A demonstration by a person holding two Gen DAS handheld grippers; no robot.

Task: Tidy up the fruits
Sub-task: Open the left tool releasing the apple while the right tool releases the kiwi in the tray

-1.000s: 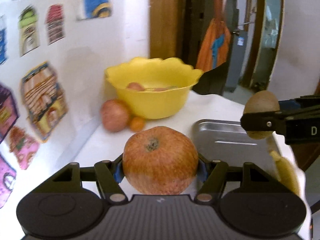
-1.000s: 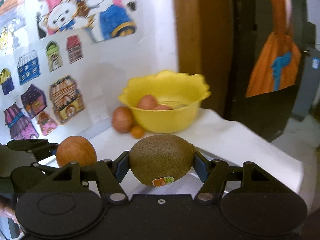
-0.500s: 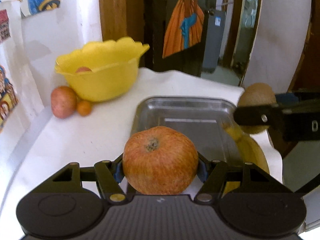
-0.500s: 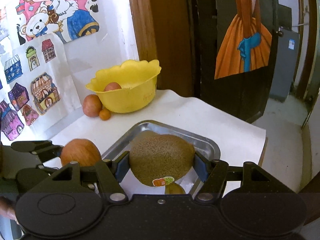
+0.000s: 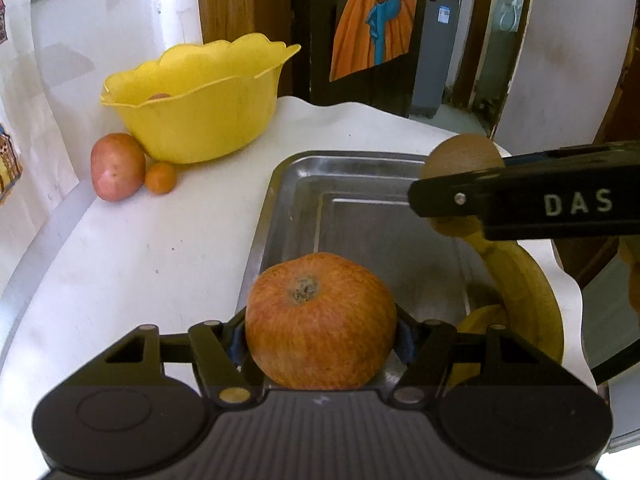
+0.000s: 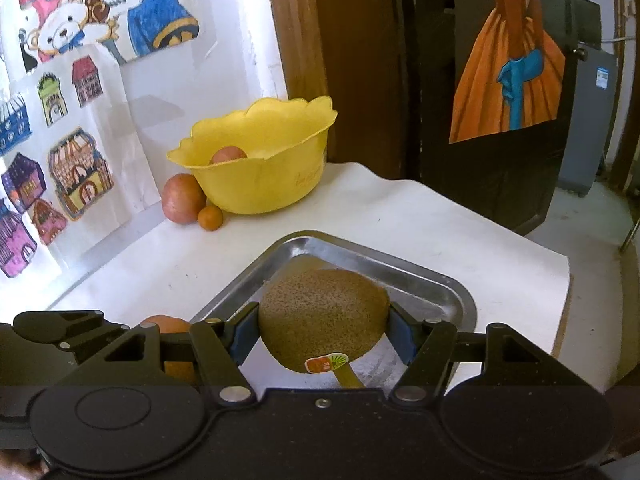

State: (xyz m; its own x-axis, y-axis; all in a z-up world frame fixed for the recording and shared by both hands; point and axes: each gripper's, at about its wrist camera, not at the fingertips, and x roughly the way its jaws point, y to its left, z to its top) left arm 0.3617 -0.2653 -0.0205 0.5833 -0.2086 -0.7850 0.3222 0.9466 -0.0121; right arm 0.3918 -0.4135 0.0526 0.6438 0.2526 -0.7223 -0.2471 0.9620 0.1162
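My left gripper (image 5: pixel 320 336) is shut on a red-orange apple (image 5: pixel 320 320) and holds it above the near left part of a metal tray (image 5: pixel 360 184). My right gripper (image 6: pixel 323 332) is shut on a brown kiwi (image 6: pixel 324 320) with a sticker, above the same tray (image 6: pixel 432 280). In the left wrist view the kiwi (image 5: pixel 464 156) and the right gripper's finger (image 5: pixel 520 200) show over the tray's right side. A banana (image 5: pixel 524 280) lies along the tray's right edge.
A yellow bowl (image 5: pixel 200 120) with a reddish fruit inside (image 6: pixel 228 156) stands at the back left on the white table (image 5: pixel 120 260). A reddish round fruit (image 5: pixel 117 166) and a small orange (image 5: pixel 160 177) lie beside it. Picture wall on the left.
Both grippers have swung from facing the bowl toward the tray and lowered over it, each still holding its fruit.
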